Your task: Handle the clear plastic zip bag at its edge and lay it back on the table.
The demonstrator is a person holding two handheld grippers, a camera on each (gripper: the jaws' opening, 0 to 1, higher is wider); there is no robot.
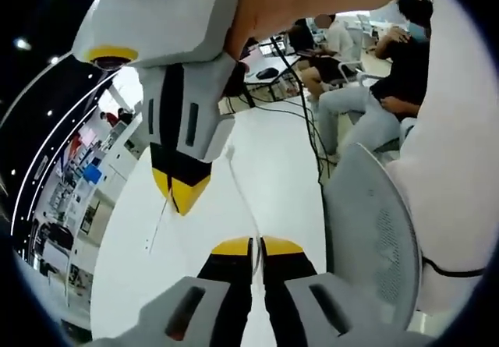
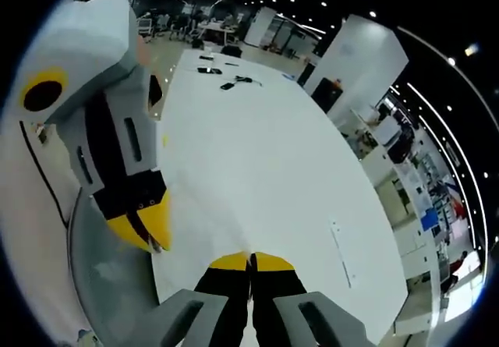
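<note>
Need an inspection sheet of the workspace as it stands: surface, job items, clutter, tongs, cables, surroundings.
Surface: white table, long, mostly bare.
Job's things: clear bag, only a faint edge visible, running toward the left tongs' tips; can't tell whether it is gripped.
Clutter: small dark items at the table's far end; a mouse.
Grippers: left tongs shut; right tongs shut; both tips close together above the table.
Cables: black cables trailing over the table.
Surroundings: grey mesh chair beside the table; seated people beyond; open office with ceiling lights.
</note>
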